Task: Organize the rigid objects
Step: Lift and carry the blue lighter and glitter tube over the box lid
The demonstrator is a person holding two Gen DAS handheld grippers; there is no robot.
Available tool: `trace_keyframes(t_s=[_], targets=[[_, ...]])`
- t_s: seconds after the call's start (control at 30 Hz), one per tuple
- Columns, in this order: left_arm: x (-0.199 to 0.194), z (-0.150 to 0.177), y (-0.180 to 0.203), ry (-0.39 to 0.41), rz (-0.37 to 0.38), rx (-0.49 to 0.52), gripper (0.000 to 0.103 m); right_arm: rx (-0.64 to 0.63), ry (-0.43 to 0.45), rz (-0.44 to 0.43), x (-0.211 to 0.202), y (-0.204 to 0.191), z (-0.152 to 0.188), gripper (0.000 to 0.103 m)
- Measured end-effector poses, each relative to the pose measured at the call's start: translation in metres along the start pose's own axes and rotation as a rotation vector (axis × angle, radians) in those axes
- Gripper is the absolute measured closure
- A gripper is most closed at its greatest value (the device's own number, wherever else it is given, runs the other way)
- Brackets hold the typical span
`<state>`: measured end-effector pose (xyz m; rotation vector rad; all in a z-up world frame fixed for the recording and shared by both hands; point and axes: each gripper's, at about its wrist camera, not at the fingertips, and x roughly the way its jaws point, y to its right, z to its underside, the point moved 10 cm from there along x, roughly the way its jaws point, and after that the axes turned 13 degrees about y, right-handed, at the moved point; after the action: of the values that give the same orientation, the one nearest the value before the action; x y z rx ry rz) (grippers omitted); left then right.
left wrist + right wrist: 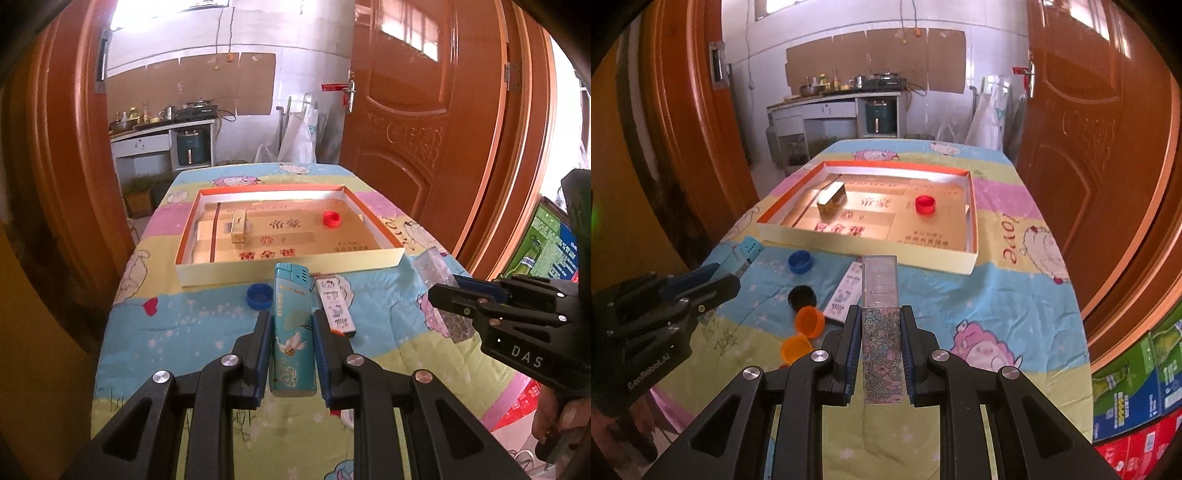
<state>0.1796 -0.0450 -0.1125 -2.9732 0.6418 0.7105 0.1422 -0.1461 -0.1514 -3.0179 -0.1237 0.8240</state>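
Left gripper (291, 343): I've clamped the teal lighter (293, 332) mid-body; stiff, light, slick
Right gripper (881, 343): clamped on floral lighter (881, 325), equally slippery
Box (973, 236): twelve o'clock

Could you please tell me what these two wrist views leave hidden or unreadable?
- Left wrist view: the teal lighter held in the left claw covers the quilt behind it.
- Right wrist view: a red thing is mostly hidden behind the right claw's finger; identity unclear.
- Both views: small print on the tray floor is too small to read.
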Motion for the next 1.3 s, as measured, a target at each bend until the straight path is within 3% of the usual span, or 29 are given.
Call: trace_keyframes(t_s=[0.6,1.3], targets=[[0.041,-0.042,-0.001,-0.002,0.014,0.021,0.080,-0.013,0.032,-0.001,0.026,0.024,-0.042,0.083],[0.117,-0.073,0.005,-0.072,0.046,-0.004,0.080,0.016,0.001,-0.043,0.098,0.055,-0.078,0.083]])
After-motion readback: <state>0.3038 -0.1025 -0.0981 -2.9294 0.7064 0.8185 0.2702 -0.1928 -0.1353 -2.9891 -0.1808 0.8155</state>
